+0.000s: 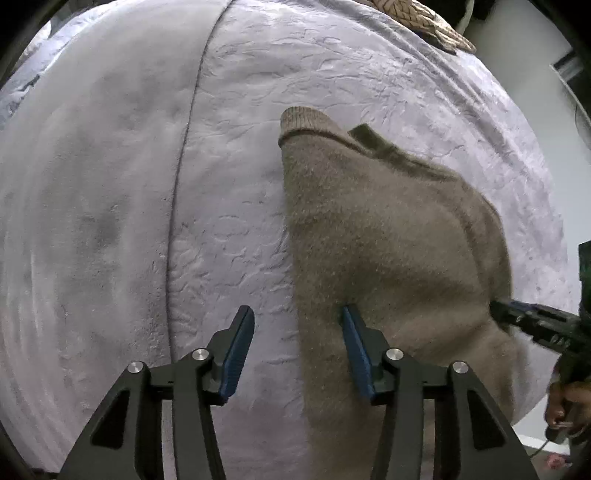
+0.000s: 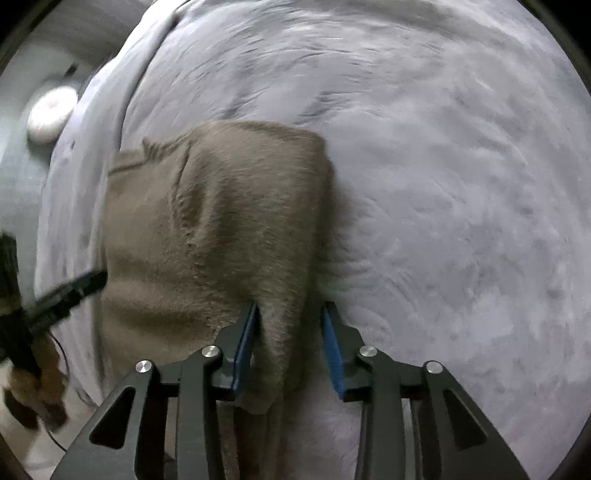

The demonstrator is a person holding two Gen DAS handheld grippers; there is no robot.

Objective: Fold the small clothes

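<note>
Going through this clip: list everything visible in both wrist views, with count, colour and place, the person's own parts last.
Fuzzy sweater: one, taupe brown, lying partly folded on the blanket, ribbed cuff at its far end.
Blanket: one, pale lilac-grey plush, covering the whole work surface, with a seam running along it.
Knitted item: one, tan cable-knit, at the far edge of the blanket; only a part shows.
Round object: one, white, off the blanket at the upper left of the right wrist view; too blurred to identify.
Left gripper: one, black with blue pads, jaws open astride the sweater's near edge.
Right gripper: one, black with blue pads, jaws open with a sweater fold between them.
Hand: one, holding the right gripper's handle.
</note>
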